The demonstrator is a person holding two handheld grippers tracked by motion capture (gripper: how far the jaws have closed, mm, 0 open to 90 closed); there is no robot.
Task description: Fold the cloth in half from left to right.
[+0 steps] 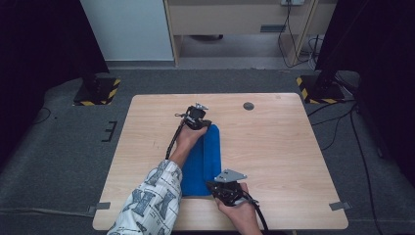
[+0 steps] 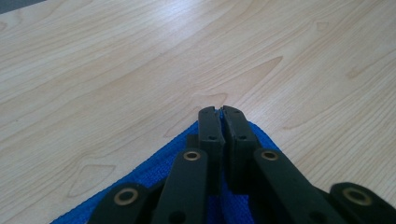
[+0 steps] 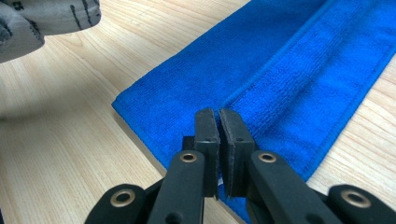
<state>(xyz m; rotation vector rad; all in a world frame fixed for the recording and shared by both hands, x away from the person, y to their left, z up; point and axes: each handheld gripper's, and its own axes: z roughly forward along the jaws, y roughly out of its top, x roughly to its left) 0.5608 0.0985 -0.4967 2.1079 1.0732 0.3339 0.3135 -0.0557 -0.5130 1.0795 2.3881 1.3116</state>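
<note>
A blue towel (image 1: 208, 156) lies folded into a long strip down the middle of the wooden table (image 1: 274, 147). My left gripper (image 1: 201, 122) sits at the strip's far end. In the left gripper view its jaws (image 2: 221, 112) are pressed together right at the towel's pointed corner (image 2: 154, 172), which lies flat on the wood. My right gripper (image 1: 211, 185) is at the near end. There the jaws (image 3: 217, 113) are closed where the edge of the towel's upper layer (image 3: 289, 60) runs in between them.
A dark round grommet (image 1: 248, 105) is set in the table near its far edge. A patterned sleeve (image 1: 151, 200) lies over the towel's left side. Stands with black and yellow striped bases (image 1: 98, 90) are on the grey floor beyond both far corners.
</note>
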